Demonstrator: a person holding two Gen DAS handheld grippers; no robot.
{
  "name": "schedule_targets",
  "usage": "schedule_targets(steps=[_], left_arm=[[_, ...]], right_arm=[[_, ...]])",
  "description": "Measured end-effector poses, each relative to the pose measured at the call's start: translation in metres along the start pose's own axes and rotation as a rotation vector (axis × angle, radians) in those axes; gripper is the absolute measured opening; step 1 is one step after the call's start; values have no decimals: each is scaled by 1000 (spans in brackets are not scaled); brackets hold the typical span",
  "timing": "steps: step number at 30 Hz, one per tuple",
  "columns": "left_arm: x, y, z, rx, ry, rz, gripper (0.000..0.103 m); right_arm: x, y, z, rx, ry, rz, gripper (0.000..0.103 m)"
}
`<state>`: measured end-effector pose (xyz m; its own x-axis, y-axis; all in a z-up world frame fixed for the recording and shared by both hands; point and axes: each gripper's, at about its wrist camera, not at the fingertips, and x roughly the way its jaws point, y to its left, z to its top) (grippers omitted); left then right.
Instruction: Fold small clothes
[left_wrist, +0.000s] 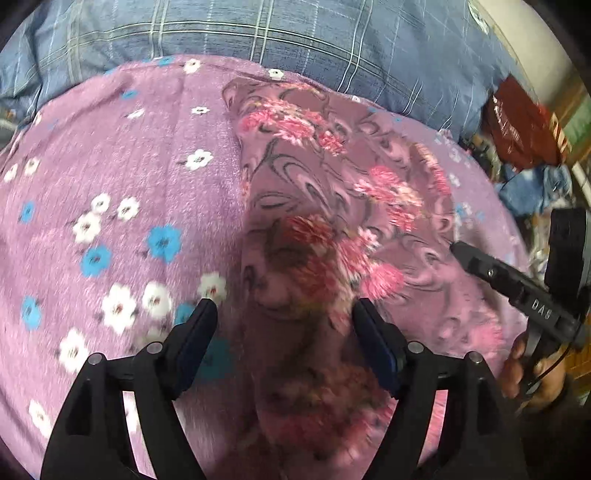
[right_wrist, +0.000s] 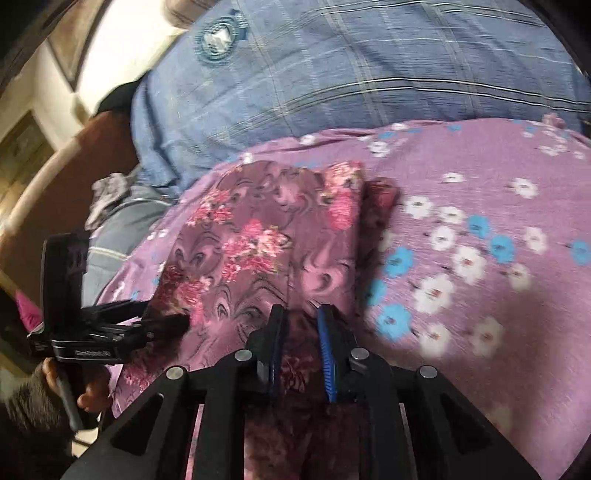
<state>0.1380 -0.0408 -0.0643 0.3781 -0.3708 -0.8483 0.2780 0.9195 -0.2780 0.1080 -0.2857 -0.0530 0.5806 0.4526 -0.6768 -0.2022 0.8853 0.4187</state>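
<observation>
The garment (left_wrist: 332, 206) lies mid-frame on the flowered bedspread (left_wrist: 110, 166) for folding, left gripper (left_wrist: 284, 314) jaws wide and empty, right gripper (right_wrist: 301, 314) jaws narrowly parted, hold uncertain.

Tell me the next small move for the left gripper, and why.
Probably close the left gripper on the floral garment. Its jaws stand wide apart over the cloth's near end, holding nothing, while the right gripper sits narrowly parted over the same cloth on the purple bedsheet.
</observation>
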Motion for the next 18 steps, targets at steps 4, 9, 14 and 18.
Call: schedule_targets(steps=[4,9,14,18], left_arm=[[-37,-15,-25,110,-79,22,77],[-3,-21,-62,173,23,104,83],[-2,-25,-72,154,-38,138,94],[-2,-17,-75,111,-30,119,103]], right_arm=[[-36,22,-7,-46,-17,68,25],[-25,17,-56,-101,51,-118,60],[-28,5,-74,7,-26,-119,71],[-28,9,-81,-6,-60,-139,81]])
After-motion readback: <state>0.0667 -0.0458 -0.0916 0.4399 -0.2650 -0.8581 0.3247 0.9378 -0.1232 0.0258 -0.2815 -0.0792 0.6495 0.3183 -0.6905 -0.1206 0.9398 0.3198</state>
